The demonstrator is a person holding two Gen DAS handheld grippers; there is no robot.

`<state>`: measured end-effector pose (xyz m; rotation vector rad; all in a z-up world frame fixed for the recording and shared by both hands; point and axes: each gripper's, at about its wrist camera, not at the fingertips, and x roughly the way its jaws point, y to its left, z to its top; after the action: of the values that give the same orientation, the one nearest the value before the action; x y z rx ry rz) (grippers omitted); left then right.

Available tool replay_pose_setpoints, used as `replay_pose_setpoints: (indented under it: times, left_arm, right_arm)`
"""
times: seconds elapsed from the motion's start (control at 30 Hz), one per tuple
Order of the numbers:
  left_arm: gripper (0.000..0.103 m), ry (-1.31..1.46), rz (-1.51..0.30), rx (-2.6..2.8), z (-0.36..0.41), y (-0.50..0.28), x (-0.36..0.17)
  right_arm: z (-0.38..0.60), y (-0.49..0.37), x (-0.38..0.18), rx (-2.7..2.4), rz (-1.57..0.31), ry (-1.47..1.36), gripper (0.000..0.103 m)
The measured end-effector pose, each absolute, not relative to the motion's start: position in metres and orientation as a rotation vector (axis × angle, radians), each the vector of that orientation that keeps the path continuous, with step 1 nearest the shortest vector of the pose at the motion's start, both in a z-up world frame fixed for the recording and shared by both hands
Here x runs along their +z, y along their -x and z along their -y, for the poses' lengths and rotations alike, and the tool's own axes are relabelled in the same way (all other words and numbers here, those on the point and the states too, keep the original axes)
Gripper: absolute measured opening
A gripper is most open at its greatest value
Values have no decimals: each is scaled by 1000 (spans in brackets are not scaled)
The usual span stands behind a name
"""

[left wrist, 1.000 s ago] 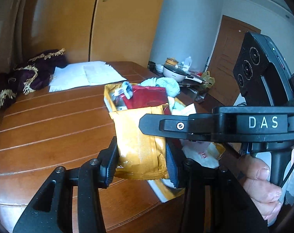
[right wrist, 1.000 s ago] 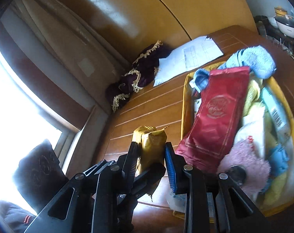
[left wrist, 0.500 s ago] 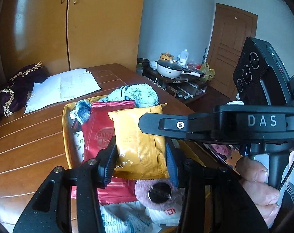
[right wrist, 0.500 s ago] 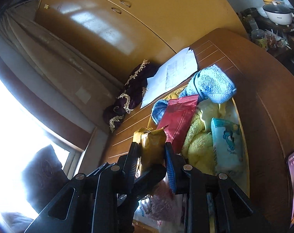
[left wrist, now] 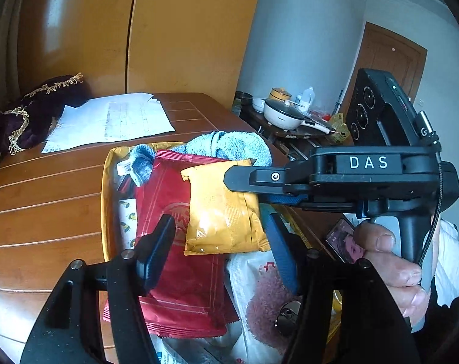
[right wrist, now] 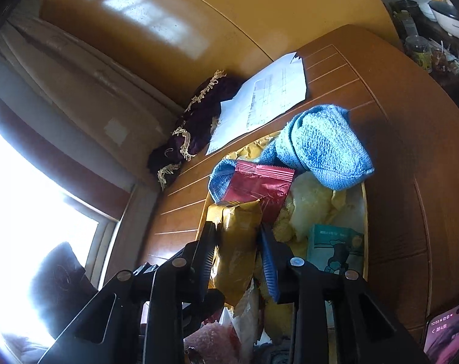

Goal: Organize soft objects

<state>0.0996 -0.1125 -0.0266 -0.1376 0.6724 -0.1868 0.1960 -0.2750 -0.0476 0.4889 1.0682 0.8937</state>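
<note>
A brown wooden desk [left wrist: 47, 188] with pale inlaid lines fills the left of the left wrist view, and behind it stands a tall wooden wardrobe [left wrist: 168, 30] against a pale wall. White papers [left wrist: 108, 121] lie at the far side of the desk, and a dark purple cloth with gold fringe [left wrist: 26, 115] is bunched at the left edge of the frame. At the right of the frame, a brown door [left wrist: 387, 69] and a low table with a white pot [left wrist: 281, 115] are visible. In the middle of the desk sits a yellow tray [left wrist: 106, 200] full of soft things: a blue towel [right wrist: 323, 148] at the far end, a red packet [left wrist: 174, 261] lying across it, a pink fluffy item [left wrist: 262, 300] in a white bag at the near end. The right tongs [right wrist: 238, 242] are closed on a golden packet [left wrist: 223, 209] and hold it above the tray, over the red packet. The left tongs [left wrist: 220, 248] stand wide apart, one finger on each side of the golden packet, and do not press it. A hand [left wrist: 393, 276] grips the handle of the right tongs at the lower right of the frame.
</note>
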Motion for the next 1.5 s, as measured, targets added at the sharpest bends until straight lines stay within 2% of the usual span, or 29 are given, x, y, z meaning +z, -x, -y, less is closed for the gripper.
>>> replay_pose_setpoints:
  times: [0.17,0.23,0.33,0.63,0.7,0.9,1.0,1.5]
  left_arm:
    - [61,141,-661,-180,115,-85,-18]
    - [63,129,-661,-167,116,-79,-15]
    - [72,129,-661,-132,114,-69,-11]
    - [73,263,-710,-74,85,-30,-13]
    - [76,272,-707,-61,80,-23,-13]
    - [77,272,-718,-3,67,-14,-11]
    - [77,259,-726,35,58,-10,-9]
    - [77,254,-781,84,43,-16,-23]
  right_arm:
    - [283,-183,-35,833,-1007,-507,42]
    - [289,-171,-27,822,-952,-512,54]
    - [290,-150,-17,792,-890,-468,54]
    - [296,-94,-12,740,-908,-445,54]
    - [296,-82,-8,723,-891,-424,54]
    - [280,-62,5,668,-862,-343,54]
    - [267,-60,3,643,-872,-311,61]
    - [232,-59,-6,721,-906,-161,63]
